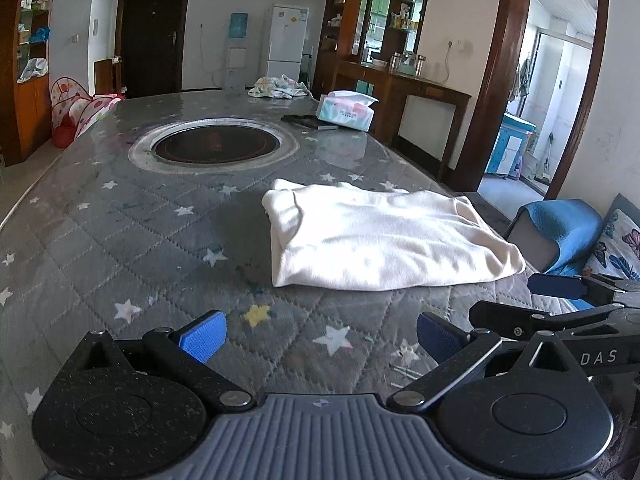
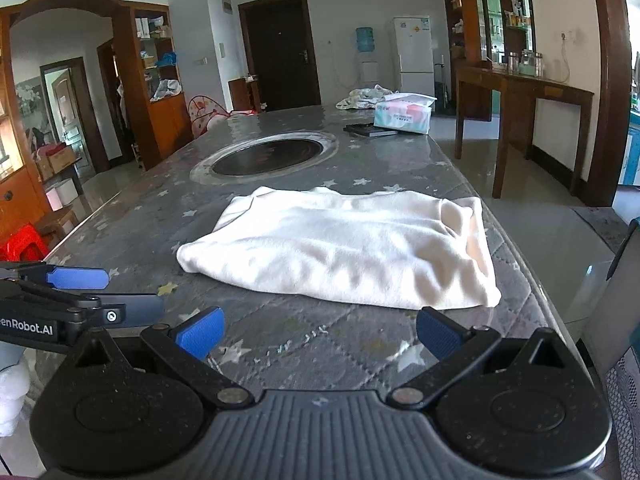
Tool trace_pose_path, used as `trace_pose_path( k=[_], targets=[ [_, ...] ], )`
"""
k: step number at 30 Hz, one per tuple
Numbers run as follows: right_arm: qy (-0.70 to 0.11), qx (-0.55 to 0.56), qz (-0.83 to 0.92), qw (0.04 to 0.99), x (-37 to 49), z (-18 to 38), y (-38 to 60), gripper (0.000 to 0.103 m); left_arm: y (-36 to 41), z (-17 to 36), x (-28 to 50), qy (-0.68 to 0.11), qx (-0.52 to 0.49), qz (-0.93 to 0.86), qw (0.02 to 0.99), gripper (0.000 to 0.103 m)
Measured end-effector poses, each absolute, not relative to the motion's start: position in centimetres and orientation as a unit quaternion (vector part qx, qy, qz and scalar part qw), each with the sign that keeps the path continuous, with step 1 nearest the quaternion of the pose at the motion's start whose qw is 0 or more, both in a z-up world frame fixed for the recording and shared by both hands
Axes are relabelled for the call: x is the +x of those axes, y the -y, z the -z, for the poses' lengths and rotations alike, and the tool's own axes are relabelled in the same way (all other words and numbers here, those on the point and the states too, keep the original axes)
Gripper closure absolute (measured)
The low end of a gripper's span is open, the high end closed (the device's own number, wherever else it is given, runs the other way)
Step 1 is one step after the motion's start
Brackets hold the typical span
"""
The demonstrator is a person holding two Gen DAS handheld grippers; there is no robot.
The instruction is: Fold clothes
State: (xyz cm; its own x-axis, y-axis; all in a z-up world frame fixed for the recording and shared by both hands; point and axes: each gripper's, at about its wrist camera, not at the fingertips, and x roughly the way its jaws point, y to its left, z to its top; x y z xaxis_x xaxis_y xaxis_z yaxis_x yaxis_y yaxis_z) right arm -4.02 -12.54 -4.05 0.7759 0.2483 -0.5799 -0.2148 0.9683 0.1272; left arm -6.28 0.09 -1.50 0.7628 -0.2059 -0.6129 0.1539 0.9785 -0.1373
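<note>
Red stool (image 2: pixel 20 242) only in right wrist view, left of table (image 2: pixel 132 220).

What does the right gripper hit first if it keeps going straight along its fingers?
Most likely the near edge of the folded white garment. The right gripper is open and empty over bare table cover, with the garment straight ahead between its fingers. Its height above the table is hard to judge, so it might skim over the cloth.
</note>
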Motion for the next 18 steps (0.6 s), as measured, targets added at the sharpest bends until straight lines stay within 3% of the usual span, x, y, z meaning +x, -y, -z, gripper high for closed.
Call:
trace_pose_path(
  k=[18],
  targets=[
    [-0.324, 0.023, -0.105, 0.940, -4.86, 4.56, 12.55, 0.000, 0.70, 2.07, -6.71, -0.346, -0.039, 0.090, 0.933, 0.000]
  ],
)
